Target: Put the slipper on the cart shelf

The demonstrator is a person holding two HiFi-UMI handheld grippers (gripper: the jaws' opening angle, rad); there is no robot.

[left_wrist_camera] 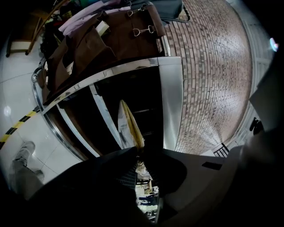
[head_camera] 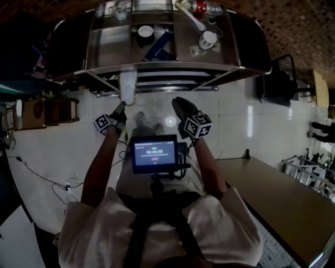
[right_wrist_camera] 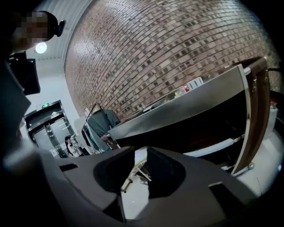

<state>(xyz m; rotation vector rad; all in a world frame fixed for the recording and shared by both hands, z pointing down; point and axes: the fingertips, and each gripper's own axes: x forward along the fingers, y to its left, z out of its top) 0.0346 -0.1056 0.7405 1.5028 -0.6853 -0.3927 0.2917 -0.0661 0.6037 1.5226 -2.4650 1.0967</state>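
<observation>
A white slipper (head_camera: 127, 84) hangs by its heel end from my left gripper (head_camera: 122, 106), which is shut on it. Its toe points at the steel cart (head_camera: 157, 68), just in front of the cart's lower shelves. In the left gripper view the slipper (left_wrist_camera: 128, 126) shows edge-on, upright between the pads, with the cart's dark shelf opening (left_wrist_camera: 133, 93) behind it. My right gripper (head_camera: 181, 106) is held beside it to the right, short of the cart. Its jaws (right_wrist_camera: 137, 155) stand a little apart with nothing between them.
The cart's top tray holds a dark cup (head_camera: 145, 32), a white mug (head_camera: 208, 38) and a bottle (head_camera: 207, 8). A brown bag (left_wrist_camera: 111, 40) lies on the cart. A small monitor (head_camera: 155, 153) hangs at the person's chest. A wooden table (head_camera: 272, 199) stands at right.
</observation>
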